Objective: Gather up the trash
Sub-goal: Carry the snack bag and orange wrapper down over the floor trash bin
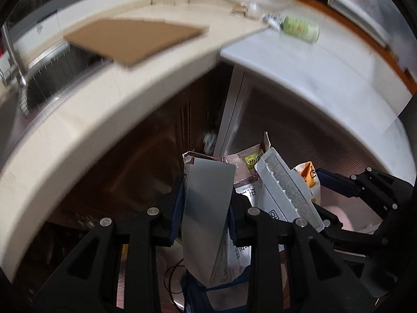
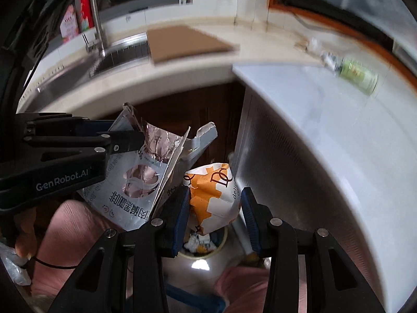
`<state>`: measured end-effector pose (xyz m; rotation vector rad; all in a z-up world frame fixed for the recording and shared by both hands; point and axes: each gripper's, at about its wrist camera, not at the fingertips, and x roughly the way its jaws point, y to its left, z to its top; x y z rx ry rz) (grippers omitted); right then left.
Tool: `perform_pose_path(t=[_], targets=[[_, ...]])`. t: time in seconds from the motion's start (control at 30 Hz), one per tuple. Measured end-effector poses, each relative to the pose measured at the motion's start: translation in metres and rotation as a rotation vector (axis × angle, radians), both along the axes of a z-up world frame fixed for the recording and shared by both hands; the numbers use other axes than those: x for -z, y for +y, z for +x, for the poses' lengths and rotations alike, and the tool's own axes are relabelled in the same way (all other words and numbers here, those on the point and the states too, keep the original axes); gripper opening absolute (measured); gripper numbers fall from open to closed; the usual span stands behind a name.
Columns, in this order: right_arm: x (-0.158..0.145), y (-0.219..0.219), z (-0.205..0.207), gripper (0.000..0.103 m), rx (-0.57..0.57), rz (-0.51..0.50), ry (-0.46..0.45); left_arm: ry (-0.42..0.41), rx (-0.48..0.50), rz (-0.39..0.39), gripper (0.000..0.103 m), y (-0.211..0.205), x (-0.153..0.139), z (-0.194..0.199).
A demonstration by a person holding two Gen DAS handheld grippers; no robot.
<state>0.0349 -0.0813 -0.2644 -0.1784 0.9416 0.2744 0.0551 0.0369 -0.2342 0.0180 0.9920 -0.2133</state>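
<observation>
From the left wrist, we see our left gripper [image 1: 206,208] closed narrowly on a bundle of flat wrappers [image 1: 206,203]: a grey sheet stands up between the blue pads, with a silvery printed pouch and a torn white carton [image 1: 286,182] fanned out behind it. We pinch the pieces together low down, probably so one grip carries several at once. The right gripper [image 1: 359,182] shows at the right edge with an orange-and-white paper bag [image 1: 310,176] just beside our bundle. On the counter [image 1: 130,99] above lie a sheet of cardboard [image 1: 135,39] partly over the sink [image 1: 57,70], and a green can [image 1: 299,28] on its side, well apart from both grippers and not yet collected.

From the right wrist, our right gripper [image 2: 215,208] holds the crumpled orange-and-white paper bag [image 2: 211,190] between moderately spread pads that press its sides. Directly below it sits a round bin [image 2: 203,245] already holding scraps, so we judge the bag is poised for dropping. The left gripper [image 2: 122,140] hangs at the left with its pouch [image 2: 130,182] touching the carton, also near the bin. The can [image 2: 357,74] lies far up on the white surface.
</observation>
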Motion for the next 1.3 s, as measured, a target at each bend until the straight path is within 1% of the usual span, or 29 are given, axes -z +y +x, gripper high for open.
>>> perform_pose_path(t=[0.1,0.2,0.3,0.4,0.47,0.53,0.6,0.67,0.7,0.77,0.9,1.03,1.2,1.3], targets=[[0.038,-0.002,-0.001,0.039,0.009,-0.014,0.039,0.036,-0.002,-0.004,0.026,-0.001,0.034,0.001],[0.079,0.002,-0.003,0.039,0.006,-0.034,0.072,0.070,0.004,0.028,0.026,-0.002,0.077,0.001],[0.124,0.006,-0.004,0.039,0.006,-0.027,0.115,0.095,0.003,0.050,0.026,0.000,0.109,0.006],[0.161,0.006,0.003,0.039,0.031,0.008,0.188,0.144,-0.008,0.062,0.026,0.006,0.150,0.014],[0.189,0.005,0.006,0.039,0.059,0.036,0.248,0.178,-0.020,0.054,0.026,0.008,0.170,0.021],[0.216,0.006,0.007,0.039,0.070,0.020,0.298,0.214,-0.024,0.041,0.026,0.009,0.189,0.030],[0.233,0.007,0.011,0.039,0.073,-0.002,0.330,0.233,-0.022,0.035,0.026,0.010,0.205,0.032],[0.246,0.011,0.014,0.040,0.073,-0.016,0.352,0.249,-0.017,0.042,0.026,0.010,0.221,0.034],[0.248,0.006,0.024,0.040,0.071,-0.022,0.354,0.259,-0.018,0.051,0.026,0.011,0.230,0.036],[0.257,0.008,0.029,0.040,0.063,-0.040,0.361,0.276,-0.025,0.067,0.026,0.009,0.242,0.041],[0.274,0.004,0.044,0.040,0.089,-0.015,0.412,0.308,-0.044,0.079,0.026,0.012,0.264,0.053],[0.288,-0.002,0.058,0.040,0.139,0.020,0.460,0.341,-0.056,0.079,0.026,0.014,0.273,0.063],[0.295,-0.004,0.068,0.040,0.156,0.037,0.483,0.331,-0.069,0.084,0.026,0.016,0.275,0.071],[0.294,-0.004,0.068,0.040,0.153,0.040,0.494,0.327,-0.067,0.094,0.026,0.015,0.272,0.069]])
